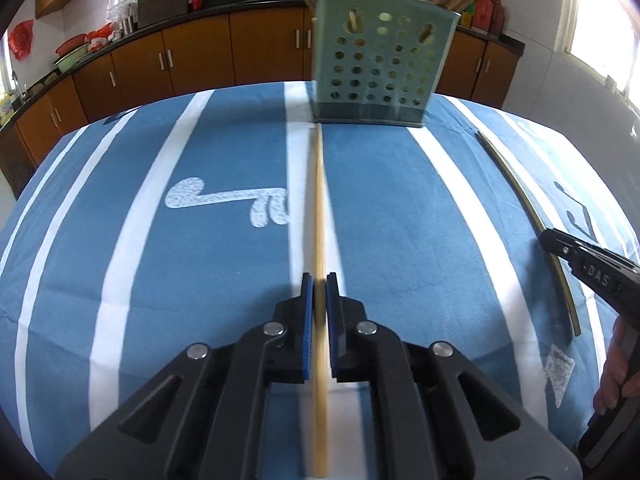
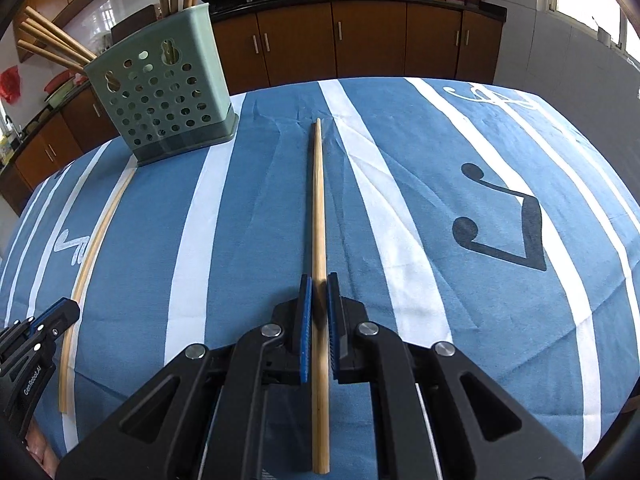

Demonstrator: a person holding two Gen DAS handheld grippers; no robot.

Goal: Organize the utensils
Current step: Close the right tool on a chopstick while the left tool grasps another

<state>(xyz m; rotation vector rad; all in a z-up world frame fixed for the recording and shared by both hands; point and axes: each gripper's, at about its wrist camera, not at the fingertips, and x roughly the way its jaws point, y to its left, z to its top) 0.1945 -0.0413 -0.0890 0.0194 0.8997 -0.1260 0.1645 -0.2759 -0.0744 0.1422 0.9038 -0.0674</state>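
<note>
Left wrist view, left gripper (image 1: 320,284) clamping chopstick (image 1: 319,200) pointing at green holder (image 1: 380,64), right gripper (image 2: 319,284) gripping second chopstick (image 2: 318,200) right of holder.

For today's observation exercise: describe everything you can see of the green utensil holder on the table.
The utensil holder is a pale green, plastic-looking box with rounded corners, its front wall pierced by rows of round holes and two keyhole slots. It stands upright on a darker base on the blue striped tablecloth. Wooden chopsticks lean out of its open top. Neither gripper touches it.
</note>
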